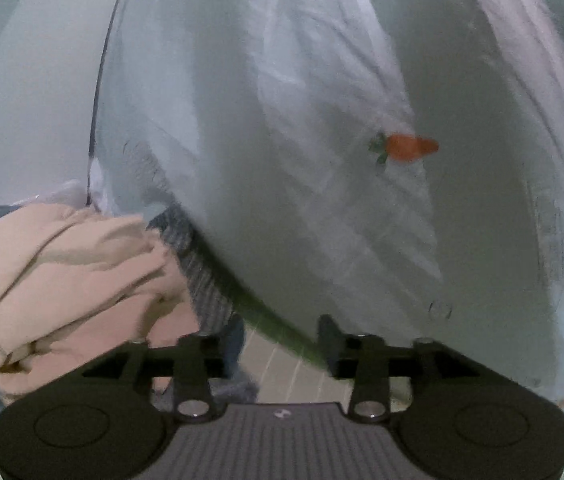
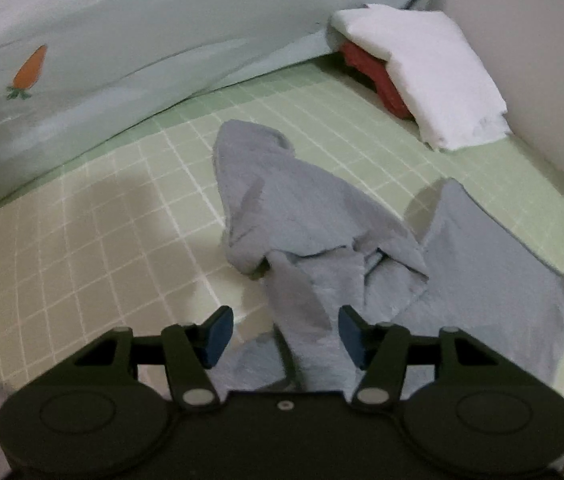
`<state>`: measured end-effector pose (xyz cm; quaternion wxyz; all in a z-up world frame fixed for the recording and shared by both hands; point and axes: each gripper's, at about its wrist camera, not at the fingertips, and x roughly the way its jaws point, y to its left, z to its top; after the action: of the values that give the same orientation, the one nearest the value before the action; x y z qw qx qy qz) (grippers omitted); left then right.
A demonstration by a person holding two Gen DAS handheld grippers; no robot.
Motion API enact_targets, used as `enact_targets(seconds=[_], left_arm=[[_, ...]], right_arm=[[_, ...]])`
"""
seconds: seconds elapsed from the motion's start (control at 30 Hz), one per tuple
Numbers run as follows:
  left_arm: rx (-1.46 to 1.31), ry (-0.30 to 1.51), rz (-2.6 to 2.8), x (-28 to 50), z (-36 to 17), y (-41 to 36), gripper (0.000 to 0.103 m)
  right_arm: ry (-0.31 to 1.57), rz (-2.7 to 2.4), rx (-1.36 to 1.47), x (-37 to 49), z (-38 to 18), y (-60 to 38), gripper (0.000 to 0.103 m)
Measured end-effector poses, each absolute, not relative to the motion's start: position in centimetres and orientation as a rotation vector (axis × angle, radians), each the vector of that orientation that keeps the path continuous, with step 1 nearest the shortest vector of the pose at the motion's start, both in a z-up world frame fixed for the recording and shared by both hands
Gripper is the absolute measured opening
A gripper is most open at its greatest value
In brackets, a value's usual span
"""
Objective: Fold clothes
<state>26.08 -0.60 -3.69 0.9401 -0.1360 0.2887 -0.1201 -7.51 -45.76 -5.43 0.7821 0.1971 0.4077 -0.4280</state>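
Only the right wrist view shows the right gripper (image 2: 285, 334) parted over the crumpled blue-grey garment (image 2: 321, 240) on the green checked sheet (image 2: 122, 200); beyond the garment, folded white cloth (image 2: 421, 72) covers red cloth (image 2: 373, 72). The left view alone shows the left gripper (image 1: 270, 348), parted and empty, a beige garment (image 1: 66, 280) and the carrot-print curtain (image 1: 321, 120).

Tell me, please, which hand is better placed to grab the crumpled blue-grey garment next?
Right. The right tool hangs open directly over the blue-grey garment, a fold between its fingers. The left tool faces the pale carrot-print sheet, no garment within it.
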Motion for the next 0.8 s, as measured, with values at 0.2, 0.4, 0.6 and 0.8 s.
enact_targets(seconds=[0.2, 0.4, 0.6, 0.8], left_arm=[[-0.184, 0.896, -0.187, 20.3, -10.3, 2.8, 0.071], [-0.176, 1.049, -0.156, 15.1, -14.6, 3.1, 0.071], [-0.076, 0.984, -0.198, 14.6, -13.4, -0.5, 0.075], [0.051, 0.921, -0.298, 17.6, -11.7, -5.3, 0.082]], right_arm=[[0.896, -0.864, 0.382, -6.6, -5.8, -43.7, 0.067], [0.917, -0.839, 0.359, -5.8, -6.4, -43.1, 0.073], [0.889, -0.839, 0.197, -5.1, -5.8, -43.5, 0.08], [0.911, -0.795, 0.086, -3.9, -6.4, -45.6, 0.083]])
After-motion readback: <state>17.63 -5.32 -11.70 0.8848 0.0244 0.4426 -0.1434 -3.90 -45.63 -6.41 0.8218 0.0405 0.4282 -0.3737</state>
